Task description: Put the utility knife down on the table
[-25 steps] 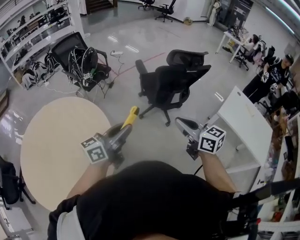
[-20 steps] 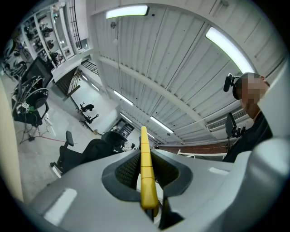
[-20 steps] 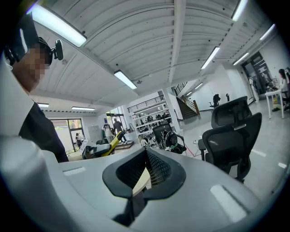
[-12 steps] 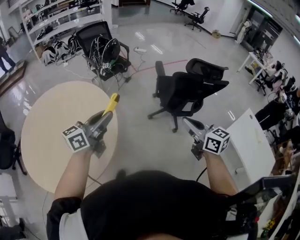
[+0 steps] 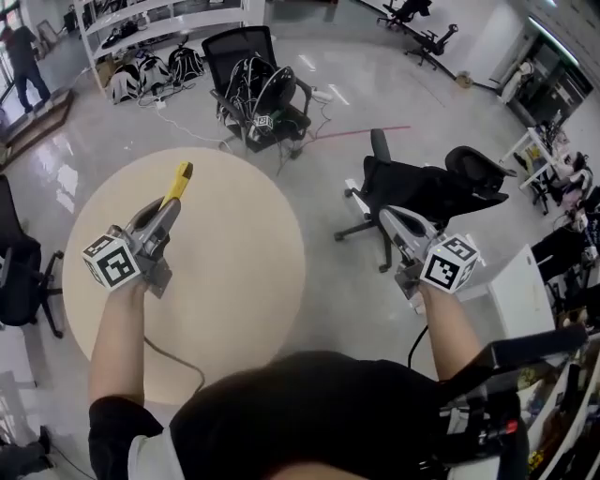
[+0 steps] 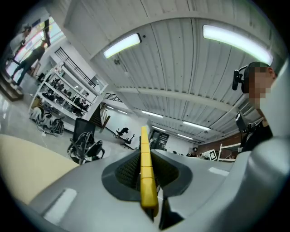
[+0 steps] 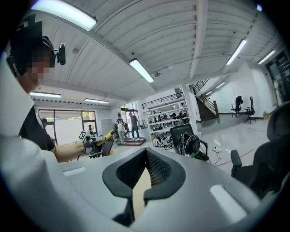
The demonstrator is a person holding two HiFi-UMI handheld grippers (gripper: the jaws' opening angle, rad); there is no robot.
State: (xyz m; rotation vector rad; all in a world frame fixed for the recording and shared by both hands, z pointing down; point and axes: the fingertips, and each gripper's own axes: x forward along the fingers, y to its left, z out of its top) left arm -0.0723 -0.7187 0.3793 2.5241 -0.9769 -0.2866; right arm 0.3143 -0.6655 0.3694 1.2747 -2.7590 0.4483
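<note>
My left gripper (image 5: 169, 206) is clamped on the yellow utility knife (image 5: 178, 180). In the left gripper view the slim yellow body (image 6: 146, 174) stands on edge between the two grey jaws, pinched by the ribbed black pads. Its far end pokes out beyond the jaw tips. From the head view the knife is held in the air over the far left part of the round beige wooden table (image 5: 234, 281), not resting on it.

My right gripper (image 5: 390, 218) has its jaws drawn together on nothing. It hangs off the table's right side, over the glossy grey floor (image 5: 141, 122).

At the far wall, the white shelf rack (image 5: 159, 23) carries dark items I cannot make out, with dark bags (image 5: 150, 73) on the floor below.

The tabletop spreads below and to the right of the left gripper, and its rim curves round near that arm. A black mesh chair (image 5: 246, 70) piled with cables stands just past the far edge. A black swivel office chair (image 5: 422, 187) stands between the table's right edge and the right gripper. Another black chair (image 5: 19, 272) is just beside the left rim.
</note>
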